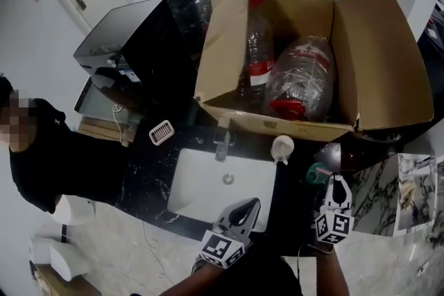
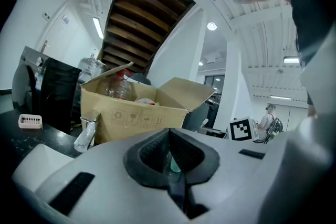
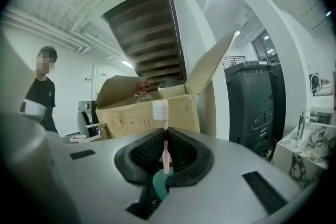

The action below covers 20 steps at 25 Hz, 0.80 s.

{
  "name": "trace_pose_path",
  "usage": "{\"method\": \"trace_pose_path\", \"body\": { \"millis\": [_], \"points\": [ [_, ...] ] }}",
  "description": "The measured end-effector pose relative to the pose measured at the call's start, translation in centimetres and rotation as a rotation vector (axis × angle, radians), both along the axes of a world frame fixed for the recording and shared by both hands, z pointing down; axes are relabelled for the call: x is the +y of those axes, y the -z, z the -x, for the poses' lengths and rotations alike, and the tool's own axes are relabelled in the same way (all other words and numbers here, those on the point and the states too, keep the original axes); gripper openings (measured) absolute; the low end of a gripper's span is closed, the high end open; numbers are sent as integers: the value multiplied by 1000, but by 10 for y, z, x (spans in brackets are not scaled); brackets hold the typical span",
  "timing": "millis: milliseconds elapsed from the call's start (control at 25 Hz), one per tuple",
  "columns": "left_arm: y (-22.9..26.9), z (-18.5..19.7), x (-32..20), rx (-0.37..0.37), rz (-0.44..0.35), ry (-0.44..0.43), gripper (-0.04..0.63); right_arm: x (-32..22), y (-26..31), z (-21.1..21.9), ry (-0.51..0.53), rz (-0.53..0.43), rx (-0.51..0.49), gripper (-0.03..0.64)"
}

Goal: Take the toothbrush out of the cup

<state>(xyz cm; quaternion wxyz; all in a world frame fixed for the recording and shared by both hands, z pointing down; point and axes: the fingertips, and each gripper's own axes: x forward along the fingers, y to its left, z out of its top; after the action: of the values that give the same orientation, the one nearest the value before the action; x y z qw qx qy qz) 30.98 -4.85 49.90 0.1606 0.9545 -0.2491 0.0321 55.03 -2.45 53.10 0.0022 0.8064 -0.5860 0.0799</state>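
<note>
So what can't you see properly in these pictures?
- Toothbrush bottom end: right gripper view, hidden by the jaws, so whether it is clear of the cup is unknown.
- Toothbrush, head view: too small to pick out near the right gripper.
- Greenish bit, left gripper view: mostly blocked by the left gripper jaws.
- Box floor, head view: covered by bottles.

Pink toothbrush (image 3: pixel 166 140), green cup (image 3: pixel 159 182), brown box (image 1: pixel 378 52)

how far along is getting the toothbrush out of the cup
Done: the right tool is shut on the pink toothbrush. In hand: the brush stands upright, its lower end seemingly inside the green cup, so not out yet. Left: lift it clear. The left tool is shut on nothing, by the sink.
</note>
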Motion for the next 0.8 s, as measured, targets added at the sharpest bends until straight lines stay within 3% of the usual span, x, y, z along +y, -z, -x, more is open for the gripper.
{"method": "trace_pose_path", "body": {
  "millis": [320, 800],
  "points": [
    [19, 69, -17, 46, -31, 74, 25, -5, 60, 63, 46, -53, 24, 34],
    [26, 221, -39, 80, -37, 196, 25, -52, 60, 276, 305, -8, 7, 34]
  ]
}}
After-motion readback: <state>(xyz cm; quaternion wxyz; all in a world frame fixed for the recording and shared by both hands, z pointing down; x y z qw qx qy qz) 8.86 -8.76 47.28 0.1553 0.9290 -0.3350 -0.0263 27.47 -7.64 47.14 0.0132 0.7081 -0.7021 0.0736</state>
